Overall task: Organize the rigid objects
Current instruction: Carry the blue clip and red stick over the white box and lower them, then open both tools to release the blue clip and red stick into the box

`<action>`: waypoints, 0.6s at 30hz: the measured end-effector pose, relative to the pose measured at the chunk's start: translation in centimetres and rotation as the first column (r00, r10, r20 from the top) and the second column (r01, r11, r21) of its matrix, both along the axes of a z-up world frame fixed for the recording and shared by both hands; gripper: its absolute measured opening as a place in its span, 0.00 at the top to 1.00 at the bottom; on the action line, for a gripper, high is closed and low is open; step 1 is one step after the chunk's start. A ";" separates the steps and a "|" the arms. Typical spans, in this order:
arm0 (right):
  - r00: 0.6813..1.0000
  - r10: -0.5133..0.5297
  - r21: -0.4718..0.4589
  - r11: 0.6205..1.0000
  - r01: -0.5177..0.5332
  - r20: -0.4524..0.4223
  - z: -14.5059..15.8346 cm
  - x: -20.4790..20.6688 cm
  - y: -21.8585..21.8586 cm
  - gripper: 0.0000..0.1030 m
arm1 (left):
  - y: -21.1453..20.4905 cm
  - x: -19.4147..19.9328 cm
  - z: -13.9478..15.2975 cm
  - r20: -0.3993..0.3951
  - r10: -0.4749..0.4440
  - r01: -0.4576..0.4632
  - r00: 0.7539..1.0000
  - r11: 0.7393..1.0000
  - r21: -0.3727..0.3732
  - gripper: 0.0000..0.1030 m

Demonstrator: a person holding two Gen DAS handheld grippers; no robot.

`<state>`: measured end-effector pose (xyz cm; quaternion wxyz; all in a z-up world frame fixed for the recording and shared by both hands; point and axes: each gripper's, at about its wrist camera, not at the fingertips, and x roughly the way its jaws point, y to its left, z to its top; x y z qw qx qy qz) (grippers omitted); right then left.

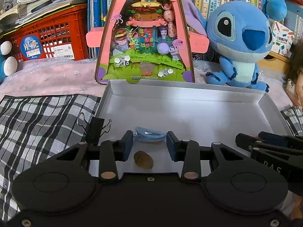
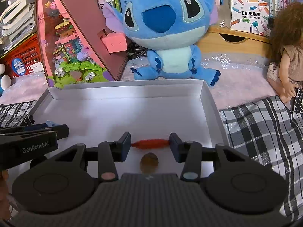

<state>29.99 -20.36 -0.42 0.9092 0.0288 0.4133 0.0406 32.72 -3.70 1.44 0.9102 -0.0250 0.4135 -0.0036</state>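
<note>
A white shallow tray [image 1: 189, 109] lies on the bed, also in the right wrist view [image 2: 121, 109]. My left gripper [image 1: 149, 140] has its fingers on either side of a light blue hair clip [image 1: 149, 135] over the tray's near left part; I cannot tell whether the clip is gripped or lies on the tray. My right gripper [image 2: 150, 144] is shut on a red clip [image 2: 150, 143], its fingers touching both ends, just above the tray. A black binder clip [image 1: 94, 130] sits at the tray's left rim. The right gripper [image 1: 272, 143] shows at the right of the left wrist view.
A brown smudge [image 1: 143, 159] shows below each gripper's fingers. A pink triangular toy display [image 1: 144, 37] and a blue Stitch plush [image 1: 238, 43] stand behind the tray. A doll [image 2: 287, 56] sits at right. Plaid cloth [image 1: 37, 124] flanks the tray. A red crate [image 1: 53, 36] stands back left.
</note>
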 end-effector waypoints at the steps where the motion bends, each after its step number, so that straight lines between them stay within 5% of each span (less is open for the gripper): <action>1: 1.000 0.002 -0.002 1.000 -0.002 0.003 0.0 0.0 0.0 0.49 | 0.0 0.0 0.0 0.001 0.000 0.000 1.000 1.000 0.000 0.64; 18: 0.997 0.025 -0.028 0.999 -0.023 0.072 1.4 -2.2 0.3 0.43 | 0.3 -2.3 1.8 0.075 -0.039 0.040 0.996 0.999 -0.013 0.60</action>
